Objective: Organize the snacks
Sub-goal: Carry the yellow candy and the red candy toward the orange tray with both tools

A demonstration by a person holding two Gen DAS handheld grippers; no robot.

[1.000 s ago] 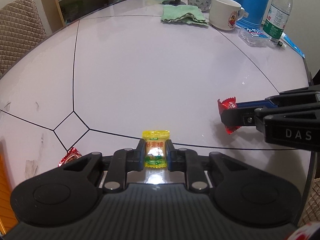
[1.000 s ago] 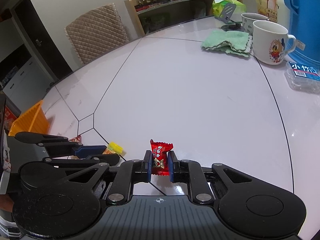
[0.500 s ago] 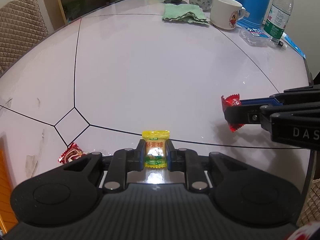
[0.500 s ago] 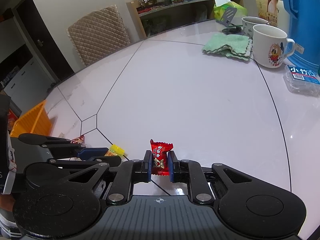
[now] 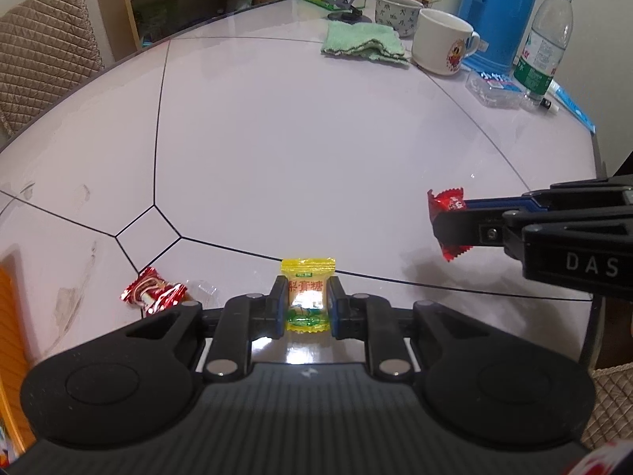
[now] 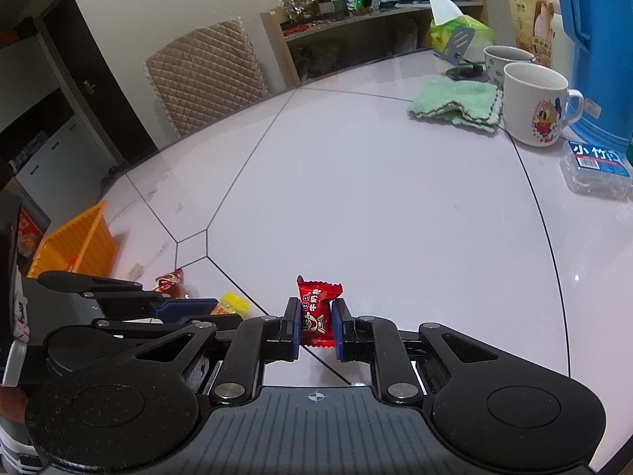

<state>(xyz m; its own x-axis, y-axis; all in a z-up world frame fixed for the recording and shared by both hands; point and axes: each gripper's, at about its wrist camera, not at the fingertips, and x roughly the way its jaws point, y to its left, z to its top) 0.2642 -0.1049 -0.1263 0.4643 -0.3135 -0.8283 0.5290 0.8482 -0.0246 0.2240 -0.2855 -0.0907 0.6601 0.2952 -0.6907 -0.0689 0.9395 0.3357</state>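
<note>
My left gripper (image 5: 306, 303) is shut on a yellow wrapped candy (image 5: 307, 297), held just above the white table (image 5: 316, 150). The same yellow candy (image 6: 233, 303) shows at the left gripper's tips in the right wrist view. My right gripper (image 6: 314, 322) is shut on a red wrapped candy (image 6: 316, 308); from the left wrist view that red candy (image 5: 447, 202) pokes out of the right gripper (image 5: 451, 223) at the right. A third snack in a red and white wrapper (image 5: 152, 293) lies on the table to the left of the left gripper, also visible as a red and white wrapper (image 6: 170, 279).
An orange basket (image 6: 73, 241) stands at the table's left edge. At the far side are a green cloth (image 5: 364, 41), two mugs (image 5: 445, 47), a blue jug (image 5: 502, 0), a water bottle (image 5: 544, 43), a clear box (image 6: 597, 168) and a tissue pack (image 6: 459, 33). A padded chair (image 6: 205, 75) stands behind.
Both grippers keep their candies and have hardly moved. The view tilted slightly, so more of the red and white wrapper shows beside the left gripper.
</note>
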